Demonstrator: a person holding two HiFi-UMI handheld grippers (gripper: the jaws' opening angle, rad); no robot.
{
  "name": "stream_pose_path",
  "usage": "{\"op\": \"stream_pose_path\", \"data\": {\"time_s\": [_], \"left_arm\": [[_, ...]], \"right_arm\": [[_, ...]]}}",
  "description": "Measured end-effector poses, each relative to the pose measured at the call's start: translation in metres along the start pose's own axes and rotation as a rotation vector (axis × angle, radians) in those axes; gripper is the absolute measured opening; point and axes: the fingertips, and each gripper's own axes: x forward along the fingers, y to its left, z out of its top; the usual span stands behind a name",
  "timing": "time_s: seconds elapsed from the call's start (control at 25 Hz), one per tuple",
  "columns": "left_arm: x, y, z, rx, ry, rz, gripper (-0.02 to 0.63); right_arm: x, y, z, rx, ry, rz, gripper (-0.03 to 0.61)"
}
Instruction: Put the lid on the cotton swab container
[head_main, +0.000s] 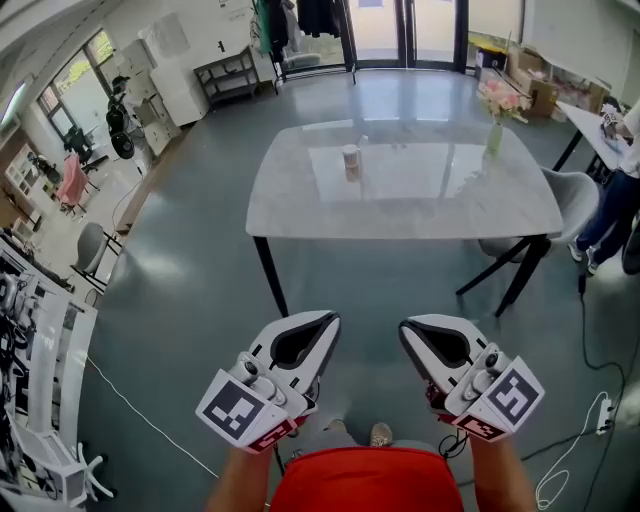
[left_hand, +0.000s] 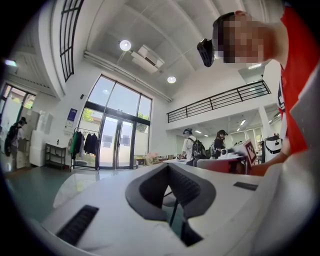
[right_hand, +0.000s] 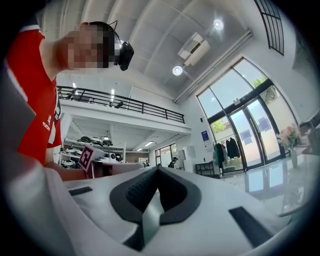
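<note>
A small cylindrical cotton swab container (head_main: 351, 161) stands on the white marble table (head_main: 300, 200), left of its middle. A small clear object (head_main: 363, 142), too small to identify, lies just behind it. I hold both grippers close to my body, well short of the table. My left gripper (head_main: 330, 322) is shut with nothing in it, and its jaws meet at the tip in the left gripper view (left_hand: 168, 168). My right gripper (head_main: 407, 330) is also shut and empty, its jaws closed together in the right gripper view (right_hand: 157, 170).
A vase of pink flowers (head_main: 495, 125) stands at the table's far right. A grey chair (head_main: 578, 198) and a person (head_main: 615, 195) are to the right of the table. Cables (head_main: 590, 430) trail across the floor.
</note>
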Motion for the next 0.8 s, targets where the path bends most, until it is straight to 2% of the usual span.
{"op": "stream_pose_path", "data": {"time_s": [0.44,0.8], "left_arm": [[0.024,0.032,-0.001,0.011,-0.008,0.083,0.017],[0.076,0.110,-0.002,0.047,-0.029,0.076,0.016]], "right_arm": [[0.003,-0.049,-0.003,0.027,0.002,0.009,0.018],[0.064,-0.120,-0.007,0.016,0.008,-0.006,0.018]]}}
